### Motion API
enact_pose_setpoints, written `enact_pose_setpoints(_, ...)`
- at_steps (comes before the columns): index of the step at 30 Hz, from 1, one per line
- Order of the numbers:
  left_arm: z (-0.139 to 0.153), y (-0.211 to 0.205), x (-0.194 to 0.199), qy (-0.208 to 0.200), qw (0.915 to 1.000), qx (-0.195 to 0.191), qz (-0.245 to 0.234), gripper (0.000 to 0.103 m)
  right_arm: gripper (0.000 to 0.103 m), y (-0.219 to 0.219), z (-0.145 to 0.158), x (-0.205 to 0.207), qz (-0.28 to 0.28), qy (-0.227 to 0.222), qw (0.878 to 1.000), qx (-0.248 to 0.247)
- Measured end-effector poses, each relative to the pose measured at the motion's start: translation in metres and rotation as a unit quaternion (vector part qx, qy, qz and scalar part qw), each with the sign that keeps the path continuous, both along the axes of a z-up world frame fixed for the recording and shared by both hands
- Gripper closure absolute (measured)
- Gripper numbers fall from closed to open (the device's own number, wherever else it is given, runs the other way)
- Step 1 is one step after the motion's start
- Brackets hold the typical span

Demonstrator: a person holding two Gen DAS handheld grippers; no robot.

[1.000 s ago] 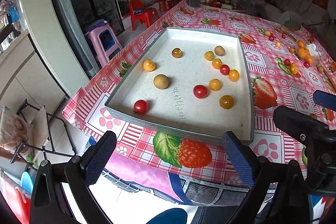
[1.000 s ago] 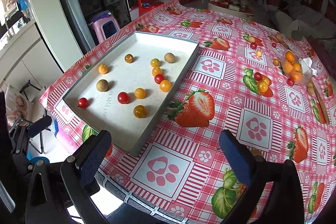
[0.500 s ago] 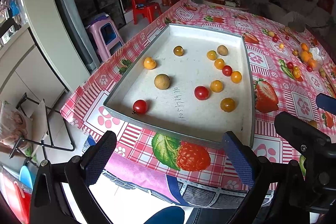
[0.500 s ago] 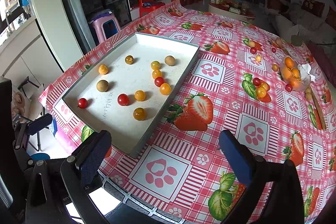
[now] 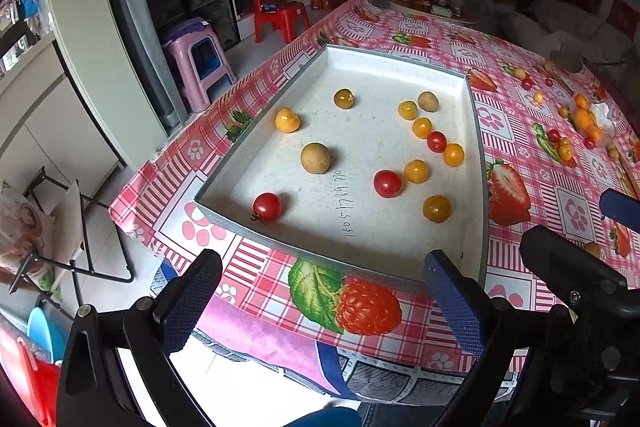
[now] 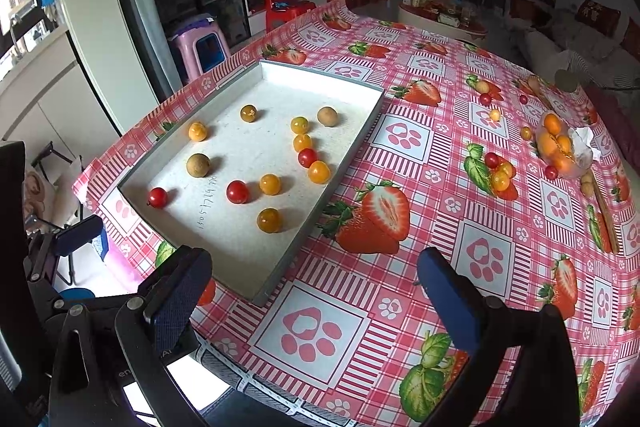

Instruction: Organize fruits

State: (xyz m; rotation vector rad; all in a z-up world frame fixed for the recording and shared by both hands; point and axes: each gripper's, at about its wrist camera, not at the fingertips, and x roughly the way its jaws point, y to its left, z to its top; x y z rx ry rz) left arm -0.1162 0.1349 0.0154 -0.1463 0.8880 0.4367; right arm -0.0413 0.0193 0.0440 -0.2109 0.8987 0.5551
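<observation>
**Open left gripper hanging short of the fruit tray**

Seen along two black fingers with blue textured pads: left gripper (image 5: 322, 301), spread wide, holding nothing, poised over the near table edge. Ahead, resting on a pink-and-red checked tablecloth printed with strawberries and paw marks (image 5: 560, 195): a shallow grey rectangular tray with a white speckled floor (image 5: 478, 163). Scattered inside, mostly apart: red cherry tomatoes (image 5: 267, 206), yellow-orange ones (image 5: 437, 209), a round tan-brown fruit (image 5: 316, 158). More small fruit loose on the cloth far right (image 5: 564, 149). Black frame of the other gripper (image 5: 576, 275) intruding at right. On the floor at left, a lilac plastic stool (image 5: 198, 61) and a red plastic chair (image 5: 280, 13).
</observation>
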Motion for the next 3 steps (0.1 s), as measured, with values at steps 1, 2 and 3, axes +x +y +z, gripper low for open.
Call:
enact_pose_setpoints(1, 0.0003, -0.0009, -0.0007, -0.004, 1.0000, 0.006, 0.000, 0.002, 0.001, 0.0005, 0.0001, 0.0002, 0.001, 0.000, 1.000, 0.000)
enact_pose_setpoints(2, 0.0005, -0.0016, -0.0007, -0.003, 0.9999, 0.010, -0.001, 0.002, 0.001, 0.0008, 0.0003, 0.0006, 0.001, 0.001, 1.000, 0.001)
enact_pose_setpoints(3, 0.0004, -0.0019, -0.0006, -0.002, 0.9999, 0.011, -0.003, 0.002, 0.001, 0.0009, 0.0005, 0.0010, 0.000, 0.001, 1.000, 0.001)
